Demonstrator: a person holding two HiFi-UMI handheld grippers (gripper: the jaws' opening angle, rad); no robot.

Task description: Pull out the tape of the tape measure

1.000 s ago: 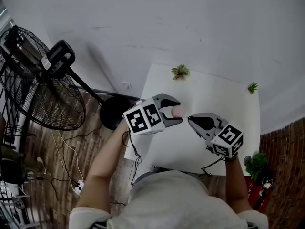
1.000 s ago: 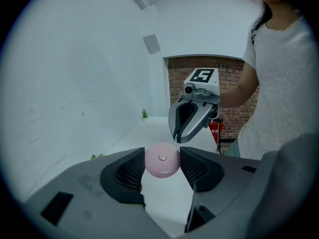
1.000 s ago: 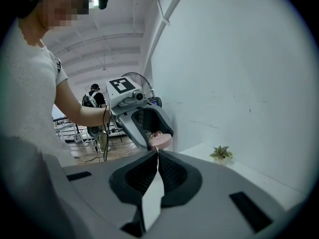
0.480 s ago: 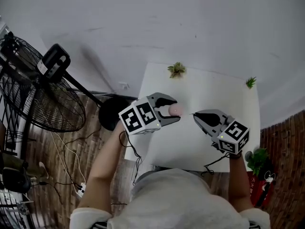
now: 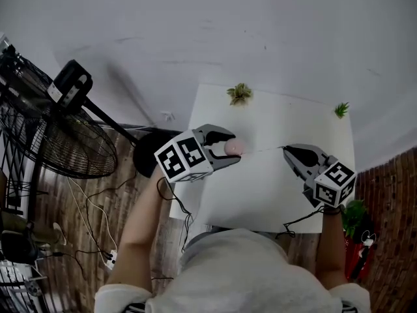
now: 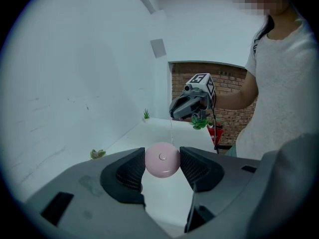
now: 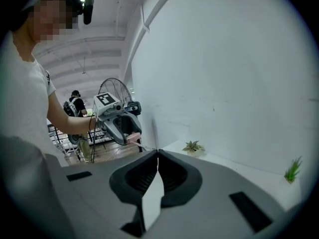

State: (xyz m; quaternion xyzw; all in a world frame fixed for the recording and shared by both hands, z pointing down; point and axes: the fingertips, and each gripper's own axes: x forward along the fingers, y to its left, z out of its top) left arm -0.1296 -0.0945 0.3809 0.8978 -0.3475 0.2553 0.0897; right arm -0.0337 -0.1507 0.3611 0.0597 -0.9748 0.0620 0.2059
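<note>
The left tool [image 5: 230, 150] is gripping the small round pink tape measure case [image 6: 162, 159], its jaws pressing on two opposite sides, above the white rectangular surface [image 5: 260, 197]. To the right of the case and well apart from it, the right tool [image 5: 285, 150] is pinching the end of the thin pale tape [image 5: 260, 151], its jaws fully together. The tape is spanning the gap in a nearly straight line. To pull well, I judge the right tool should be drawing steadily away from the case along the tape's own line. The left should be holding the case firm against spinning or slipping.
</note>
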